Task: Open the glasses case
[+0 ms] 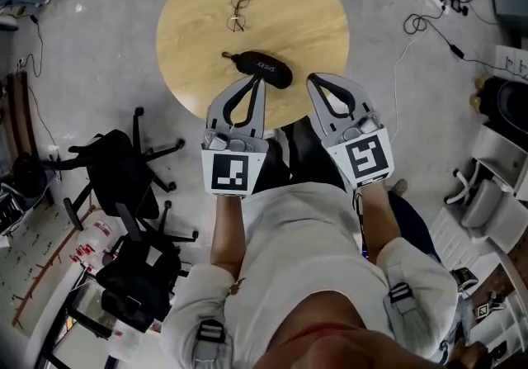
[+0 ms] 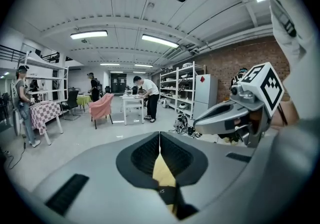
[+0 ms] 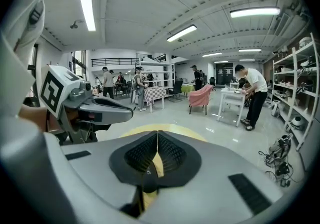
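I'm at the approach, with nothing grasped yet. My left gripper (image 1: 256, 81) and right gripper (image 1: 314, 80) both have their jaws pressed together and empty. One black oval glasses case (image 1: 262, 68) lies just beyond and below the two sets of tips. Next, I judge, the jaws must part, one gripper pinning the case and the other lifting its flap. Farther on lies one pair of thin wire-framed glasses (image 1: 238, 12), all on one round pale wooden table (image 1: 177, 29).

Pale wood table (image 1: 313, 29), smooth and matt, on a glossy grey floor (image 1: 107, 54).
The case (image 1: 262, 67) is matt black and soft-looking; the glasses (image 1: 238, 12) have thin metal rims. Left gripper (image 1: 258, 80) and right gripper (image 1: 314, 78) are smooth matt grey plastic with ribbed black pads (image 2: 145, 155).
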{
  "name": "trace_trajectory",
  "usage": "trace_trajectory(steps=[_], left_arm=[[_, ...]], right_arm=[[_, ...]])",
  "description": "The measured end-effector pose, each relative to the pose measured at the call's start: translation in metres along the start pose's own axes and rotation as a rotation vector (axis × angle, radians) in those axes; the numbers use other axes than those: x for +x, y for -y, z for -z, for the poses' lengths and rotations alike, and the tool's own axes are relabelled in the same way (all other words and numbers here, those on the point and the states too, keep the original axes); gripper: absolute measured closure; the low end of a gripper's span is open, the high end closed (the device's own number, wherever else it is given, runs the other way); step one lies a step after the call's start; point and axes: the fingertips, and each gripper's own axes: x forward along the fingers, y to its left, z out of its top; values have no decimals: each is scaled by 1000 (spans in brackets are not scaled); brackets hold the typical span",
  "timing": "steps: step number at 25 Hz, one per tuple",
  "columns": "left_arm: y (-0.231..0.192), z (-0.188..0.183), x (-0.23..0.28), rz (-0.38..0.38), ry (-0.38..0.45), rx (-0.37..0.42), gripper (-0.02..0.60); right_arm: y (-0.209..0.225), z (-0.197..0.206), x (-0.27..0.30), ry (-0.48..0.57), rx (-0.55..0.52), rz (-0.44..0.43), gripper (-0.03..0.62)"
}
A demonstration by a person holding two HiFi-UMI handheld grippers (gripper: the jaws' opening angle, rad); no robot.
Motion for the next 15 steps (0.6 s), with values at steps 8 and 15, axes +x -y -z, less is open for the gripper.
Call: trace_trajectory(steps=[8,15], left_arm=[[-11,43,29,-42,-55,-70,561],[-14,78,48,-59,-106,-77,561]], right_arm=[[11,46,33,-73,13,-52,574],[13,84,56,-124,13,-101,574]])
